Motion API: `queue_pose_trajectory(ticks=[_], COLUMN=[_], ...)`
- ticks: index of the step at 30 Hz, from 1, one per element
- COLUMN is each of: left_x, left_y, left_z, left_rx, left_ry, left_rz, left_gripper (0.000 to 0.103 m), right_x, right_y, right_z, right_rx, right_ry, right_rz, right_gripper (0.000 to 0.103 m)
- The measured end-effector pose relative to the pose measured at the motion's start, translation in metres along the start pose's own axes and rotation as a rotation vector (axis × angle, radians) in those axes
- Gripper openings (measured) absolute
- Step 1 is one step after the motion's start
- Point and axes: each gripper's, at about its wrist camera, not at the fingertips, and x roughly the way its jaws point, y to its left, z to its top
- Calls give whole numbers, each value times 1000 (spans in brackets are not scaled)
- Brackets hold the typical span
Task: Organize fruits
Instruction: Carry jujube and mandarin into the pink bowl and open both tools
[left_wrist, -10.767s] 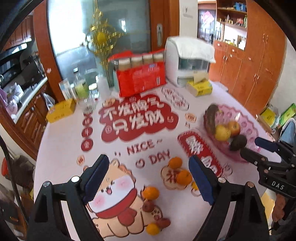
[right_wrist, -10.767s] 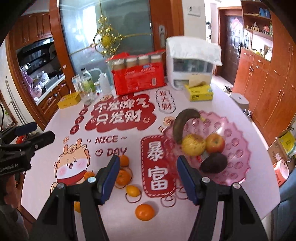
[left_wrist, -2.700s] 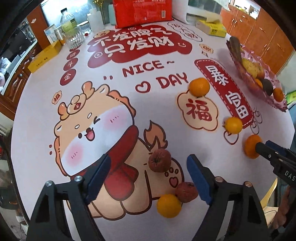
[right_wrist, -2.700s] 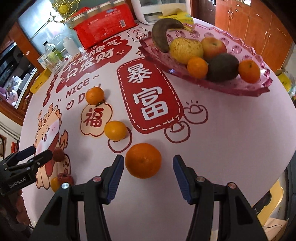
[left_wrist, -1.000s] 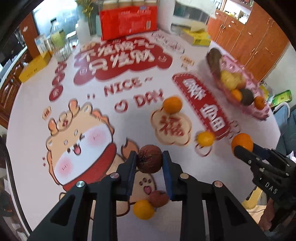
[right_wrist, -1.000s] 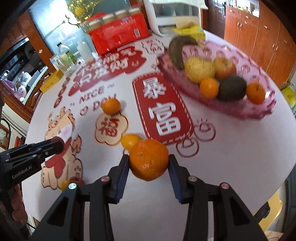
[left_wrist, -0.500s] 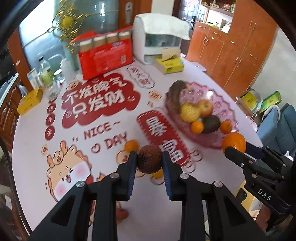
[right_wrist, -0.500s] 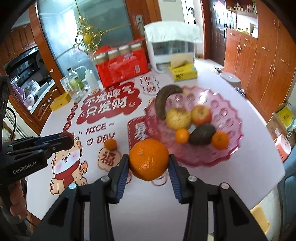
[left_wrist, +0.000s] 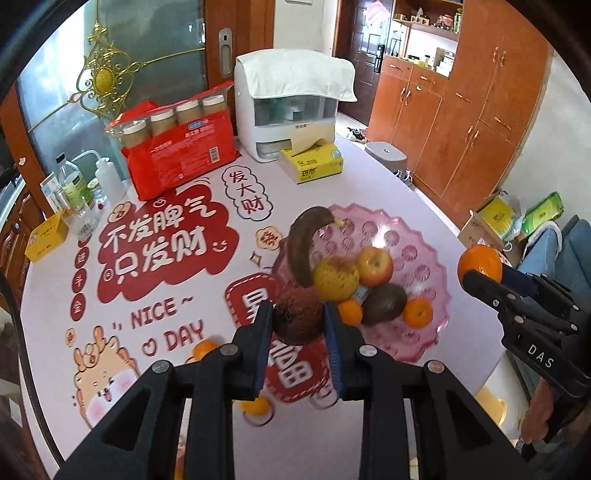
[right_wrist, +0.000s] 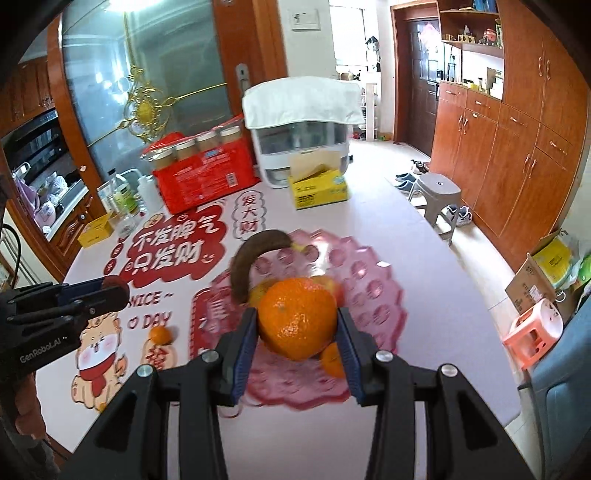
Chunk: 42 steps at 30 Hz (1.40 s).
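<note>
My left gripper (left_wrist: 298, 325) is shut on a wrinkled brown fruit (left_wrist: 297, 319), held above the table near the left rim of the pink fruit plate (left_wrist: 413, 240). My right gripper (right_wrist: 297, 325) is shut on a large orange (right_wrist: 297, 318), held above the pink plate (right_wrist: 373, 288); it also shows in the left wrist view (left_wrist: 479, 264). The plate holds a dark banana (left_wrist: 304, 240), a yellow pear (left_wrist: 335, 277), an apple (left_wrist: 375, 264), an avocado (left_wrist: 384, 303) and two small oranges (left_wrist: 417, 313). Loose oranges (left_wrist: 205, 349) lie on the table.
At the table's back stand a red drinks pack (left_wrist: 181, 155), a white appliance (left_wrist: 291, 107), a yellow tissue box (left_wrist: 312, 162) and bottles (left_wrist: 74, 192). A yellow box (left_wrist: 46, 240) sits at the left edge. Stools (right_wrist: 437, 195) and cabinets stand to the right.
Both grippers closed on their fruit about a second ago and lifted. They have since moved up and toward the pink plate, the right one now over it.
</note>
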Motion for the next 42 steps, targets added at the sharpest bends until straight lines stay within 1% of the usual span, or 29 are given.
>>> queue_pose_trajectory(ticks=[4, 11, 14, 18, 22, 31, 42], left_x=[29, 87, 112, 132, 145, 163, 174], left_y=[-20, -37, -40, -42, -42, -45, -50], left_z=[8, 5, 2, -1, -3, -5, -8], left_rx=[-6, -33, -54, -70, -73, -67, -44], left_ry=[14, 70, 100, 127, 146, 173, 202], left_rz=[21, 36, 45, 58, 74, 74, 92], left_gripper=[26, 26, 26, 26, 26, 26, 27], right_x=[23, 75, 92, 109, 121, 139, 157], right_y=[-27, -61, -70, -75, -77, -76, -71], right_z=[8, 10, 9, 7, 8, 7, 0], right_rx=[-9, -7, -12, -35, -42, -36, -27], right_ry=[29, 114, 143, 160, 173, 197, 255], right_rz=[-11, -30, -27, -25, -18, 12, 35], right_gripper=[42, 42, 42, 42, 42, 43, 45])
